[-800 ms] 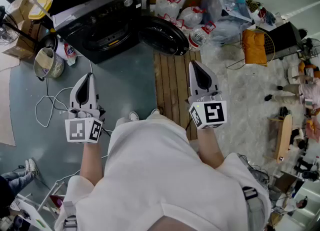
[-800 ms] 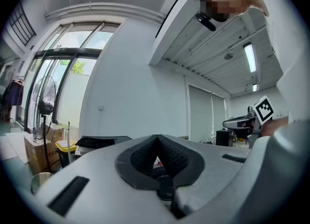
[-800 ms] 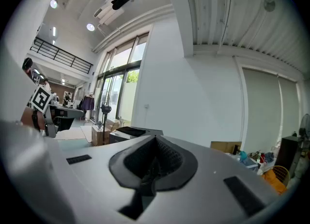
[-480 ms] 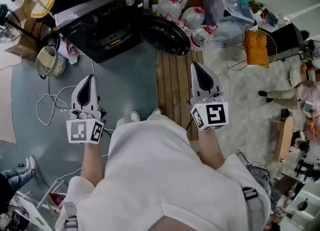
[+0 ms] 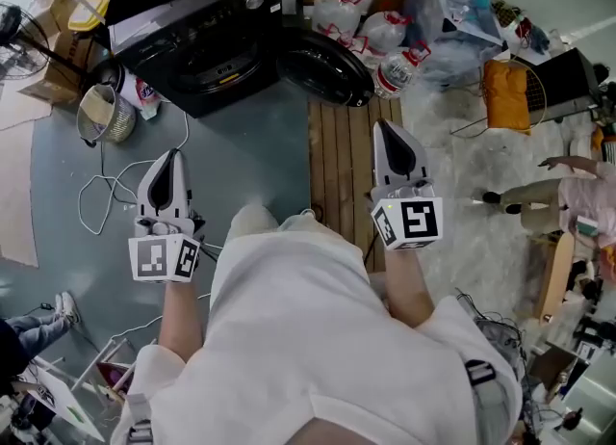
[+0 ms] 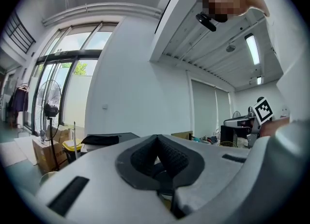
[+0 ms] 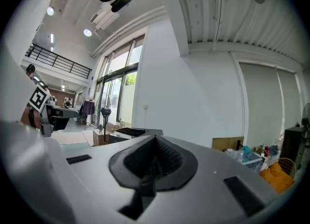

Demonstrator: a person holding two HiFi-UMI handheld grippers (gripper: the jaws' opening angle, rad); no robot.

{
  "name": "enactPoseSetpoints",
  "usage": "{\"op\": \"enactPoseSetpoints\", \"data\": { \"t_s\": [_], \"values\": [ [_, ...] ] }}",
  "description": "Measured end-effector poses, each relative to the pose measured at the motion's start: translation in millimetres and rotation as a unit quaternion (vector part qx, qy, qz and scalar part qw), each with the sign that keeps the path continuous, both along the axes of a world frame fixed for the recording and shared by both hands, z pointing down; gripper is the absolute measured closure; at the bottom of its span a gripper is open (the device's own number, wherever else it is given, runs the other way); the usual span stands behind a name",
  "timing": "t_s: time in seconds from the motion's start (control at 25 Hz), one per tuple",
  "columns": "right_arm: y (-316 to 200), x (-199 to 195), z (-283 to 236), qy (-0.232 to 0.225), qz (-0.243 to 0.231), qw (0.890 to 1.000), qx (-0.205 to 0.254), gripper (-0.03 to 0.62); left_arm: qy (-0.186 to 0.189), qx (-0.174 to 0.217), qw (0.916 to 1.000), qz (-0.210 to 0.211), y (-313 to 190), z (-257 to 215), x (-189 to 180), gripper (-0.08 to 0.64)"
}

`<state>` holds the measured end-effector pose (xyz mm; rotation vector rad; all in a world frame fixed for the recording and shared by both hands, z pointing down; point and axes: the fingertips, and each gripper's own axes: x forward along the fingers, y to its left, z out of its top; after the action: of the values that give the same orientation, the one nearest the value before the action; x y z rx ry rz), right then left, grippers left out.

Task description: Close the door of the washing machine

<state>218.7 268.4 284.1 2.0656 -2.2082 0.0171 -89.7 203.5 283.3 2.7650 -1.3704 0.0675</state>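
**Head view, looking steeply down.** One black front-loading washing machine [image 5: 192, 24] stands at the top left. Its single round black door [image 5: 322, 67] is swung open to the right of the machine's front, over the near end of a strip of wooden floor slats [image 5: 339, 159].

Two hand-held grippers are level and point towards the machine, each carrying one cube with square markers.
- The left gripper [image 5: 173, 154] is over the grey floor [image 5: 245, 159].
- The right gripper [image 5: 383, 127] is at the right edge of the slats.

Both grippers are well apart from the door and from the machine, and neither touches anything.

**Jaws.** In the left gripper view the two dark ribbed pads meet at their tips, so the jaws are closed together with nothing between them. The right gripper view shows the same: the pads are pressed tip to tip and hold nothing.

**Surroundings.**
- One woven basket [image 5: 104, 114] sits at the machine's left.
- One white cable [image 5: 101, 193] loops across the grey floor.
- Several tied white plastic bags [image 5: 383, 27] are heaped behind the door — their exact number cannot be told.
- One orange bag [image 5: 504, 91] lies on the pale rug [image 5: 462, 173] at the right.
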Motion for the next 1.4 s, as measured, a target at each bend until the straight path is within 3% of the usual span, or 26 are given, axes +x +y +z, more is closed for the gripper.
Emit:
{"op": "enactPoseSetpoints", "data": {
  "t_s": [0.24,0.56,0.84,1.16,1.4],
  "values": [
    [-39.8,0.4,16.0,-0.005,-0.003,1.0,-0.019,0.594,-0.001,-0.014,0.9999,0.006,-43.6,12.9,6.3,0.557],
    [-134.5,-3.6,1.5,0.008,0.036,0.999,-0.014,0.594,0.027,0.002,0.9986,0.047,-153.4,8.7,8.7,0.557],
    [-199.1,-14.8,-2.8,0.016,0.069,0.997,-0.027,0.594,0.033,-0.016,0.996,0.081,-233.5,24.0,0.7,0.557],
    [-237.8,24.8,27.6,0.029,0.072,0.995,-0.068,0.594,0.039,-0.03,0.9952,0.085,-269.8,33.2,39.9,0.557],
    [-271.8,68.0,85.4,0.083,0.033,0.988,-0.128,0.591,0.021,-0.033,0.9971,0.065,-284.3,26.4,65.2,0.557]
  ]
}}
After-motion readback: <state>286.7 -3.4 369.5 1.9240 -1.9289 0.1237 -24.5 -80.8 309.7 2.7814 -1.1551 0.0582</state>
